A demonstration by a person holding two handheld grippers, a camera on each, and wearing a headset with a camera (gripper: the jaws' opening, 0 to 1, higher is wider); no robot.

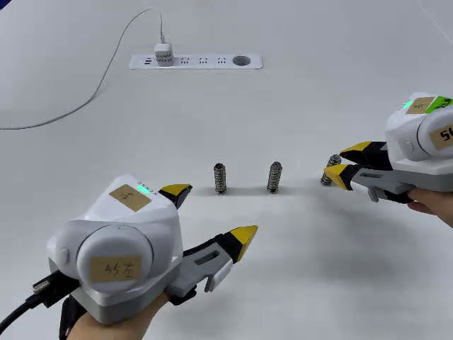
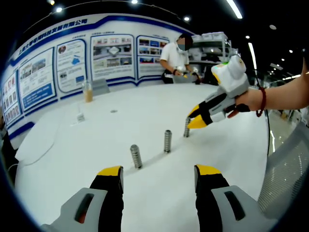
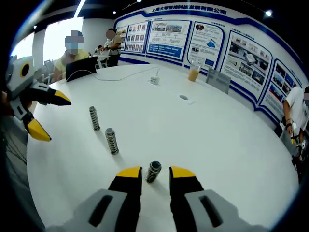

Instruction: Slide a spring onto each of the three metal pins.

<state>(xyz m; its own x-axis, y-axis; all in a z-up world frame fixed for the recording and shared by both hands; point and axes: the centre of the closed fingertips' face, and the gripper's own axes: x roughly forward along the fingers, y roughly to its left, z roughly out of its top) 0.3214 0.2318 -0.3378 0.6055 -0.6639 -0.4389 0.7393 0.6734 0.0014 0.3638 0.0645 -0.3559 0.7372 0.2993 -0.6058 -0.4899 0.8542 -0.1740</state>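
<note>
My head view looks forward and down over the white table (image 1: 297, 283). All three views share the row of three springs (image 1: 274, 177): the left gripper view sees it low, receding toward 1 o'clock; the right gripper view, closest, toward 10 o'clock.

White round table (image 1: 318, 42) w/ power strip (image 1: 195, 61) + plugged charger (image 1: 163, 52), upper left of head view. Blue-trimmed wall (image 2: 116, 80) w/ info posters (image 2: 72, 58) across top of both gripper views. Ceiling strip light (image 2: 235, 8) upper right of left gripper view.
</note>
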